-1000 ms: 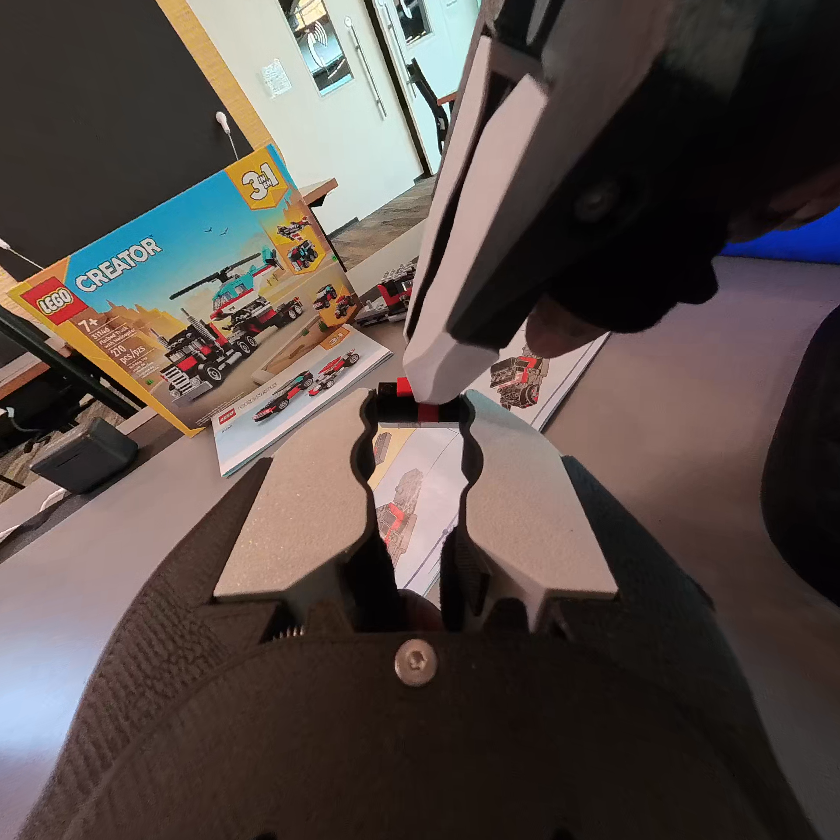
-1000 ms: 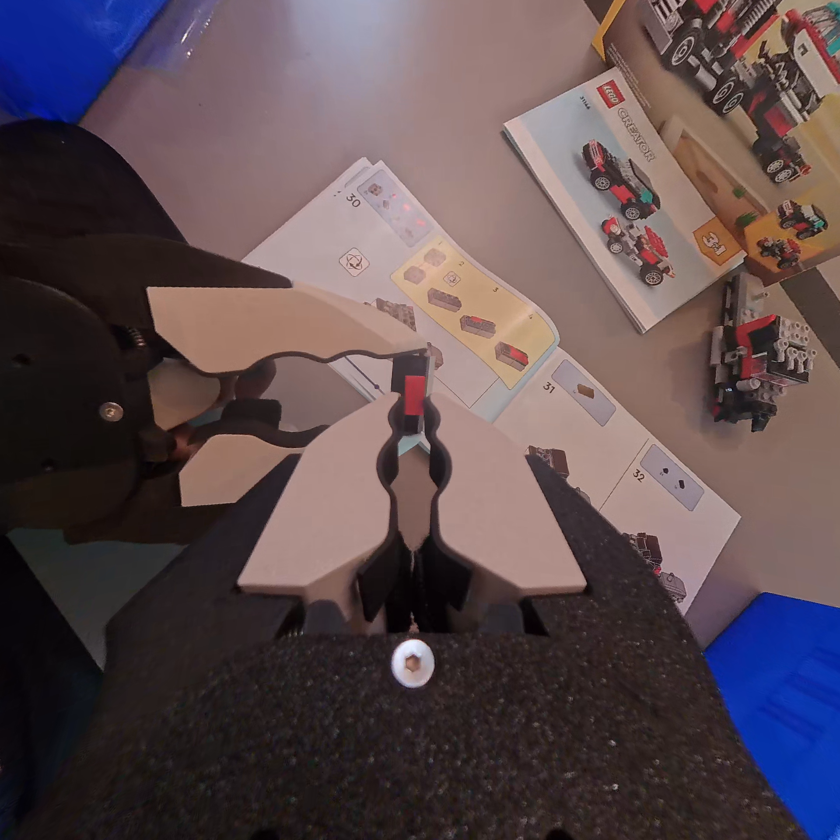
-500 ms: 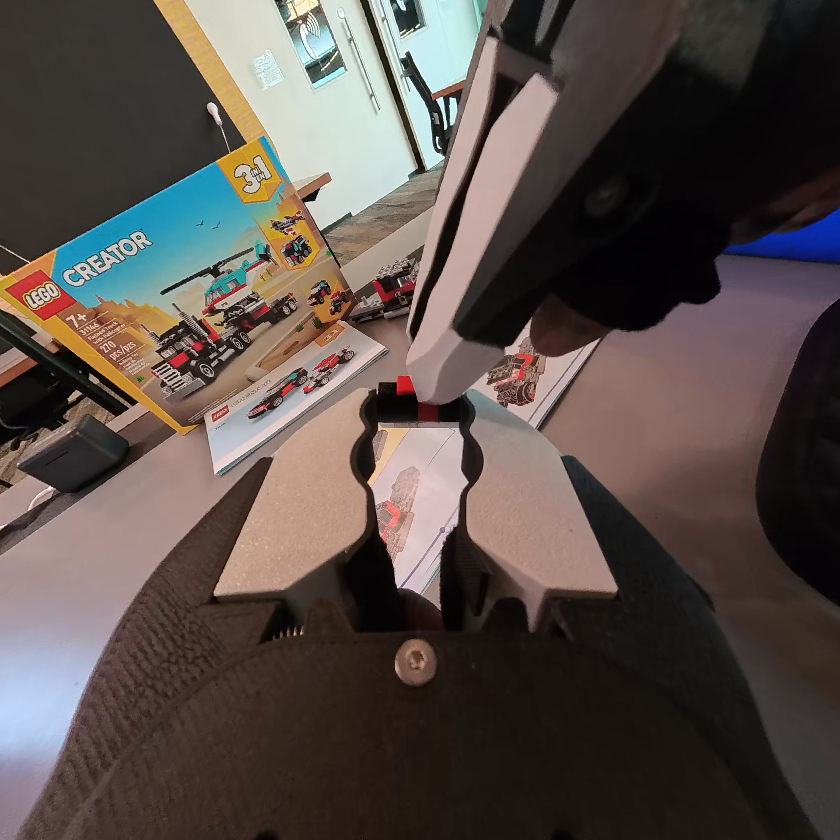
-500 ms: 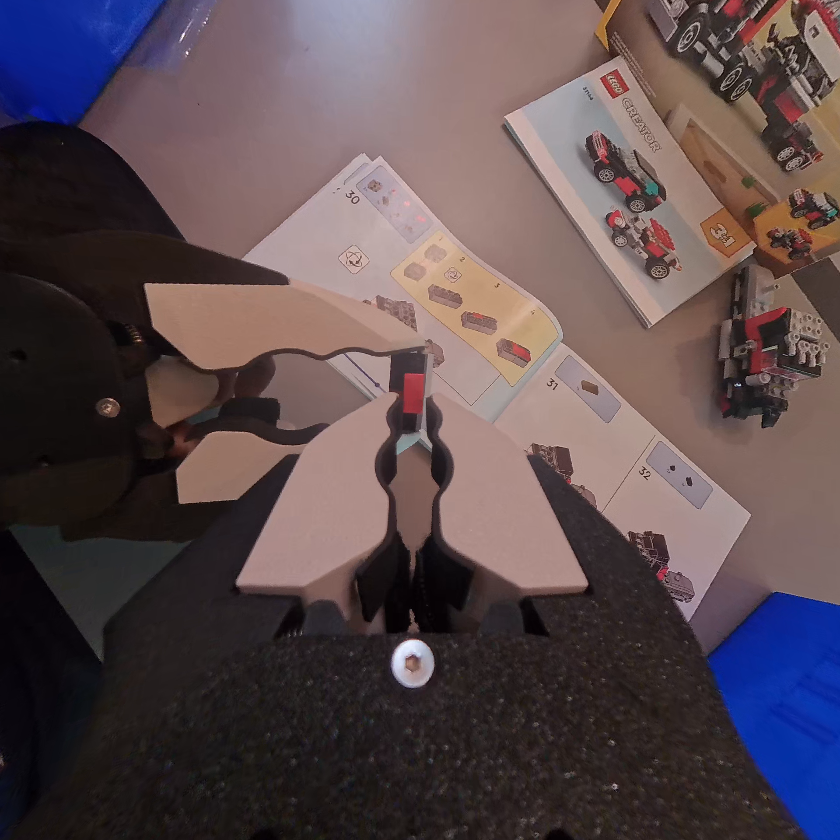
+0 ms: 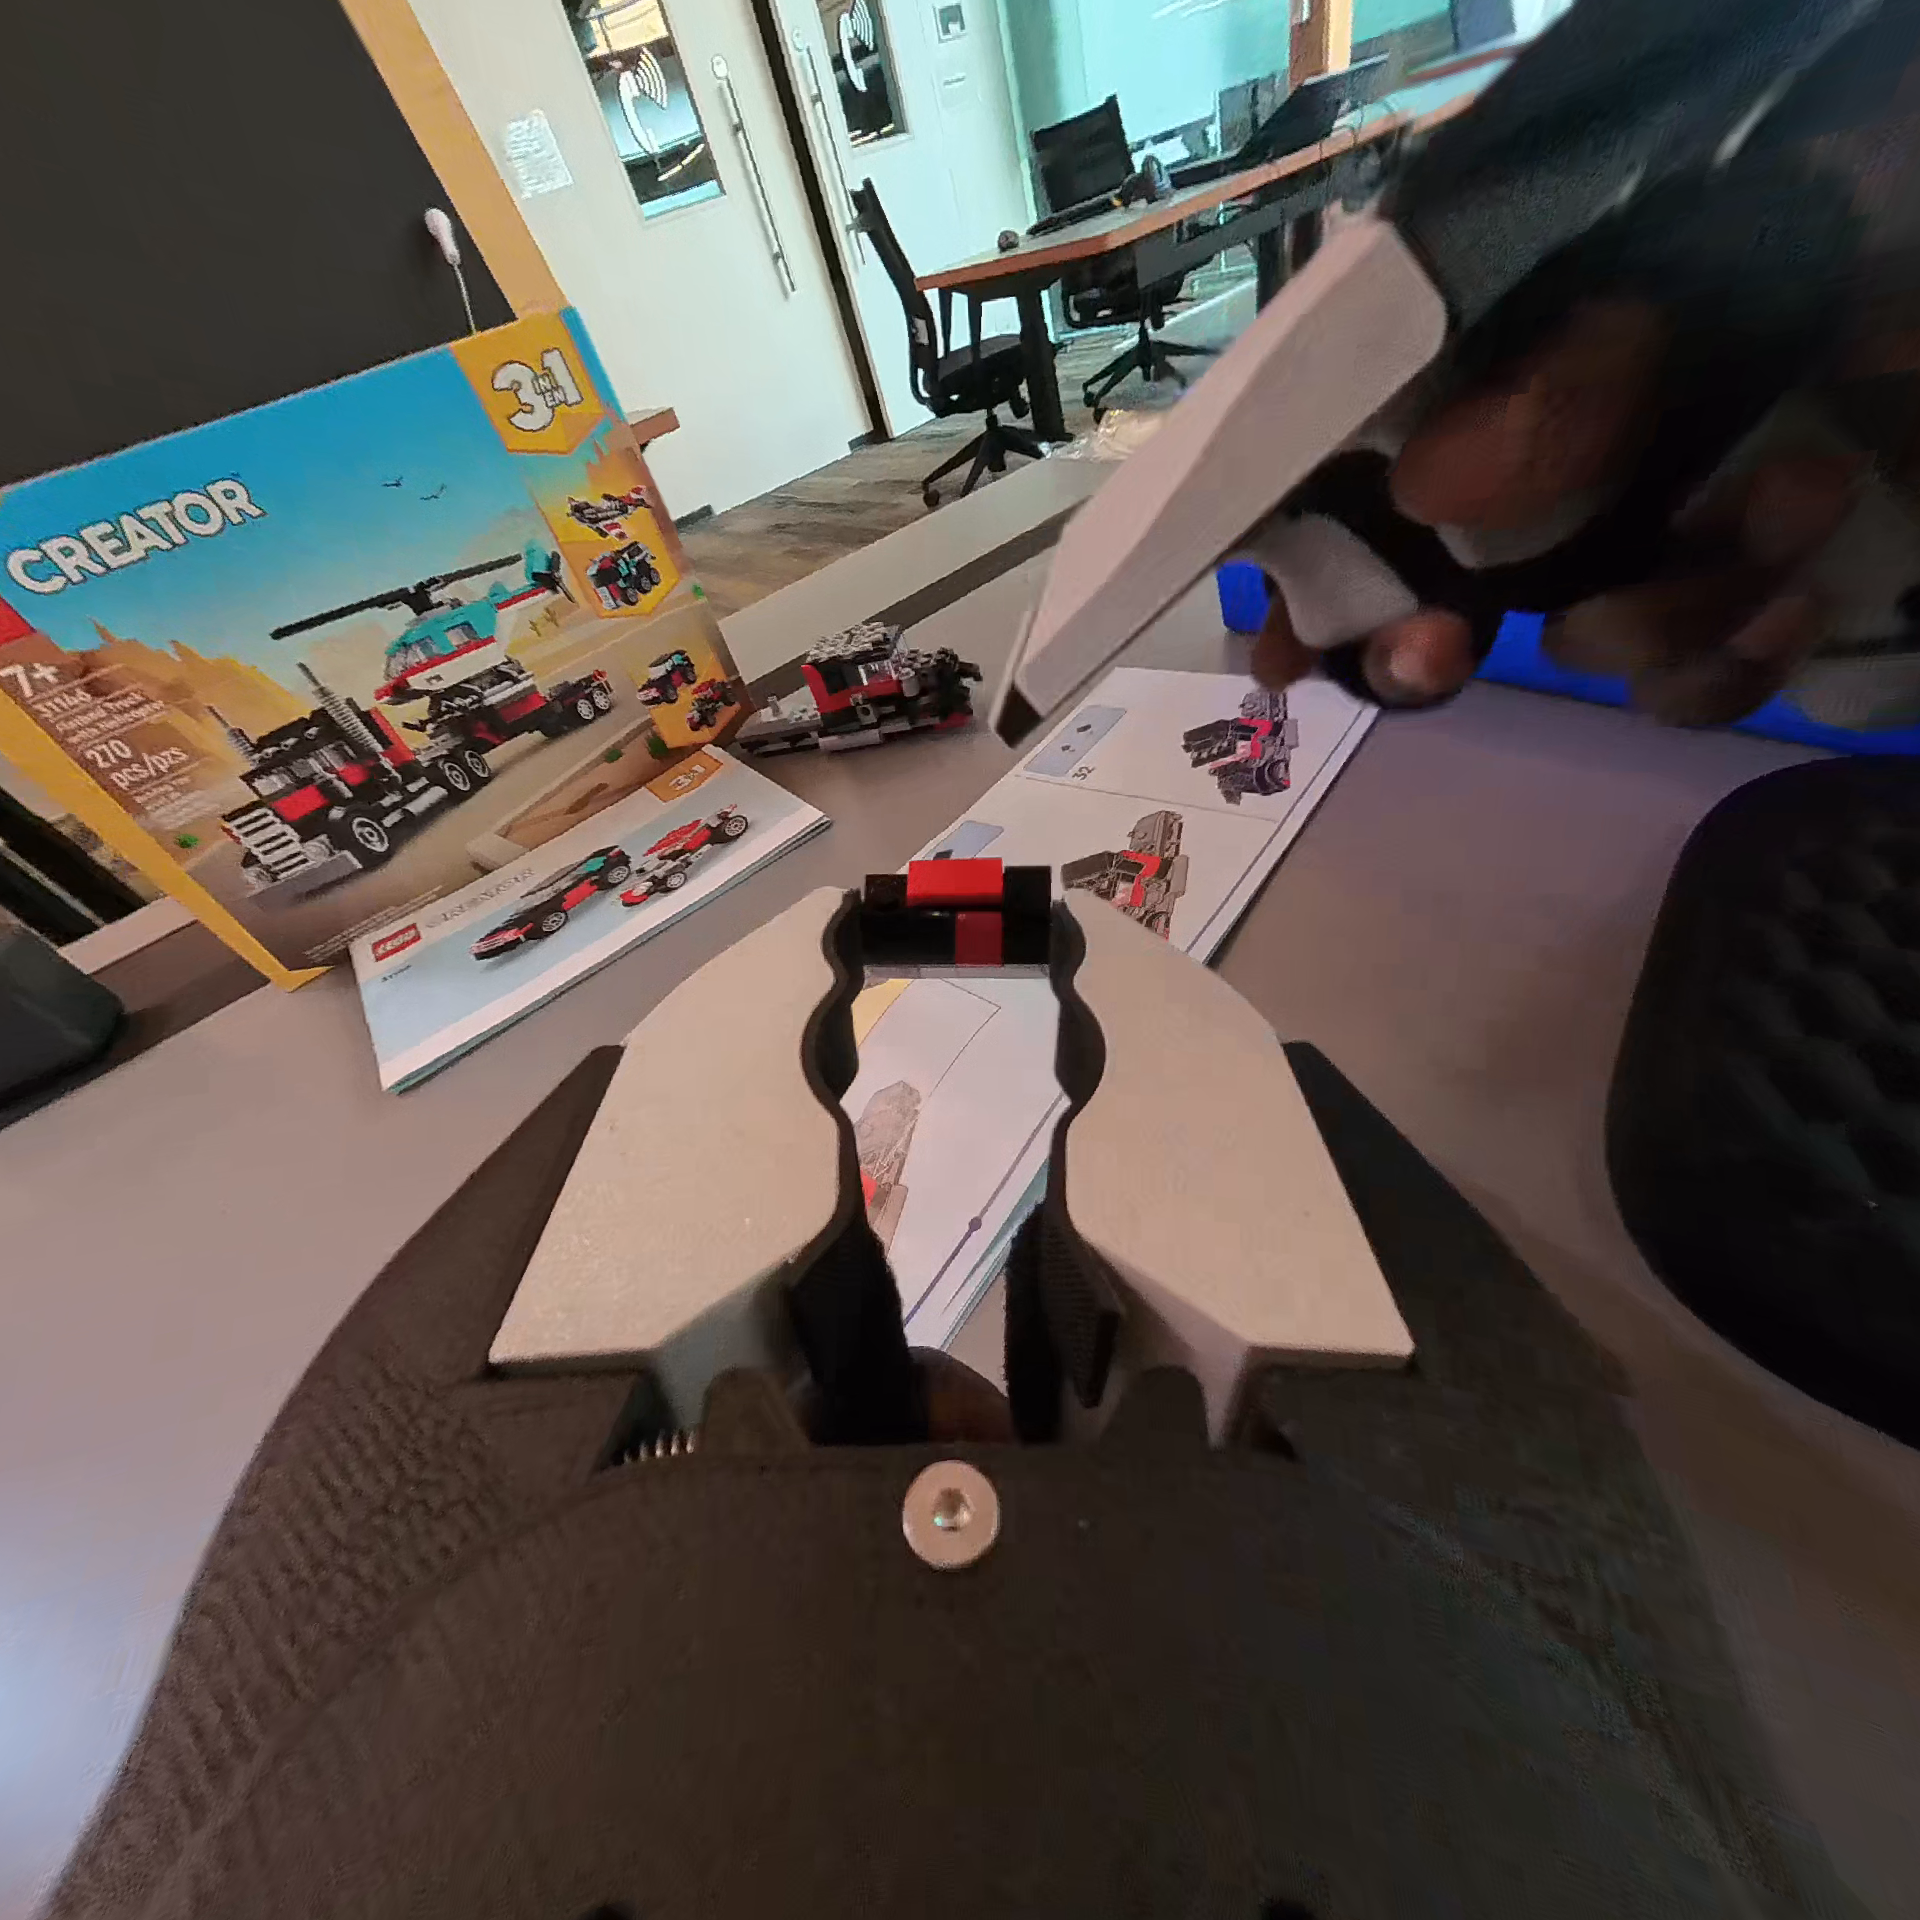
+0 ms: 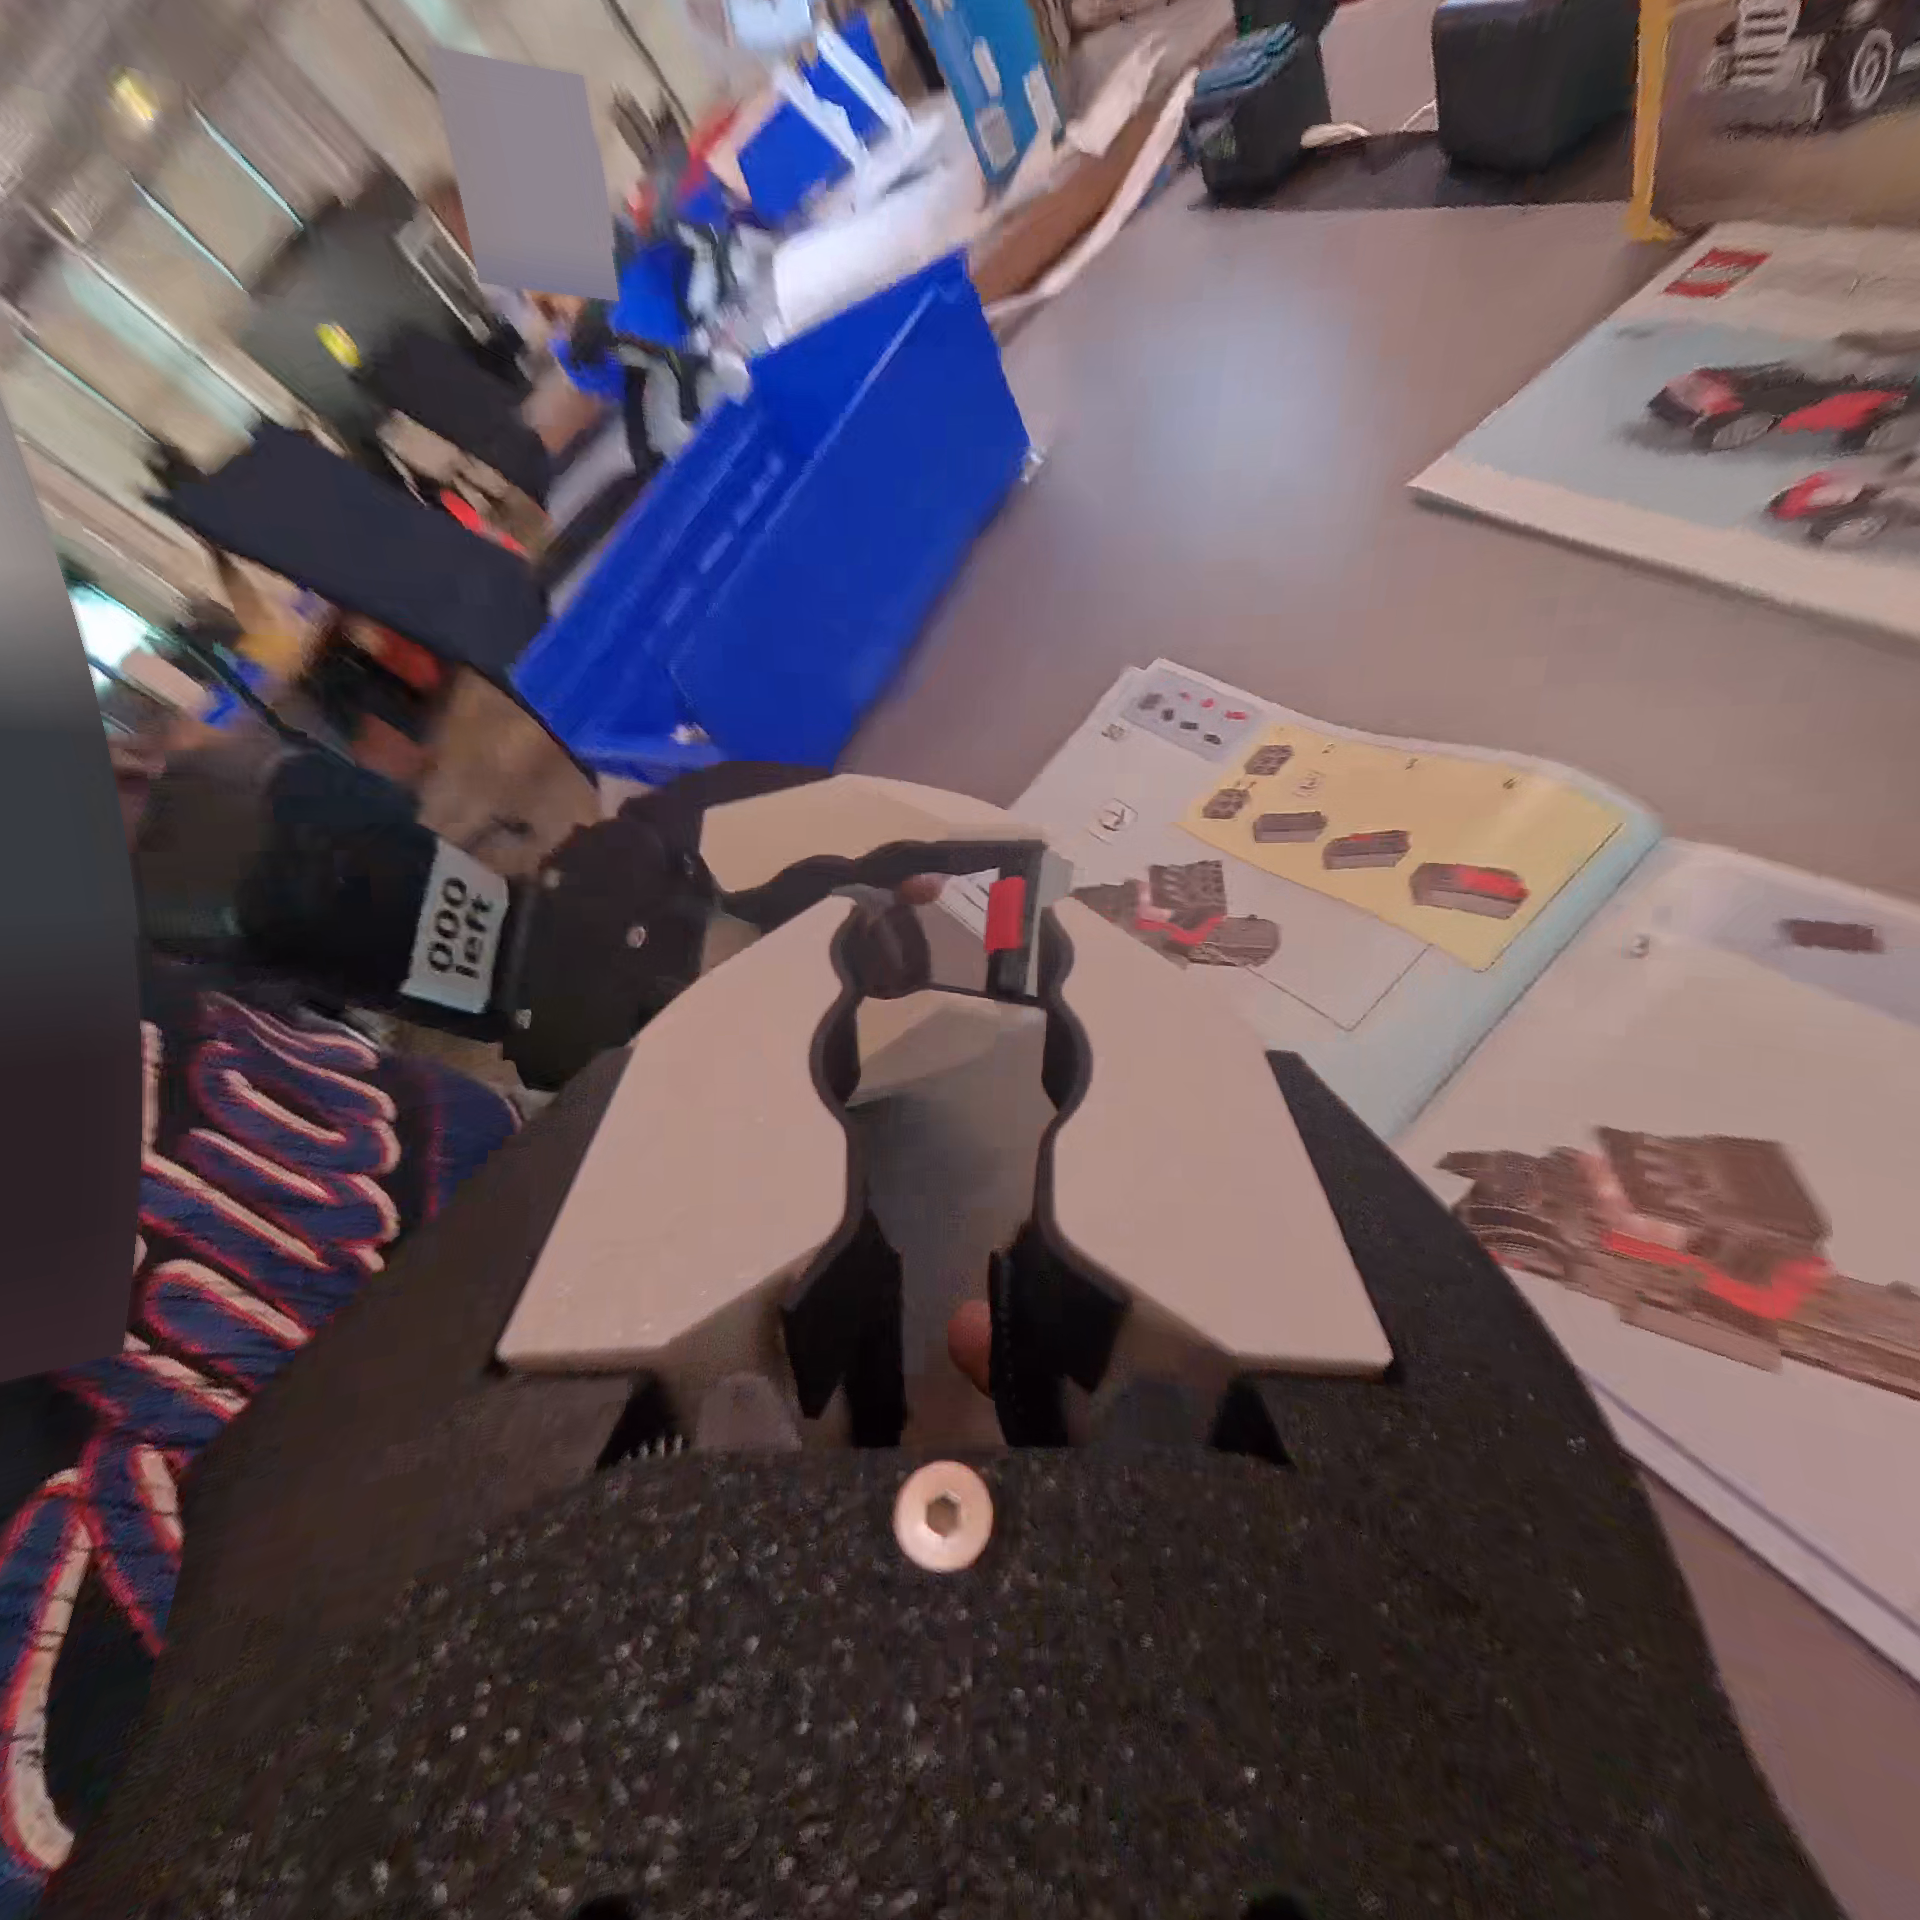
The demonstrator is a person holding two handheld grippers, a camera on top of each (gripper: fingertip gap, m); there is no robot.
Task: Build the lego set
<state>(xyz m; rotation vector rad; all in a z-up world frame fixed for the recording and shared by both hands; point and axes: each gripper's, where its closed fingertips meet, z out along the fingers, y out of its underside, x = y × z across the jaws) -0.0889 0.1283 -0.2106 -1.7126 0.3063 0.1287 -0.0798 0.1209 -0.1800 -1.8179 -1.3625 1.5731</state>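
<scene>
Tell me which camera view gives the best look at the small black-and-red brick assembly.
The left wrist view. There the brick assembly sits sharp and centred, clamped between the left gripper fingertips, red pieces on top and front visible. The right wrist view shows the brick assembly side-on and smaller, slightly blurred, partly hidden behind the right gripper.

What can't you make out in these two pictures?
- Underside of the black-and-red brick assembly: left wrist view, hidden between the left tongs.
- Blue bin contents: right wrist view, motion blur.
- Set box: left edge cuts it off.
- Right tongs: open, empty.
</scene>
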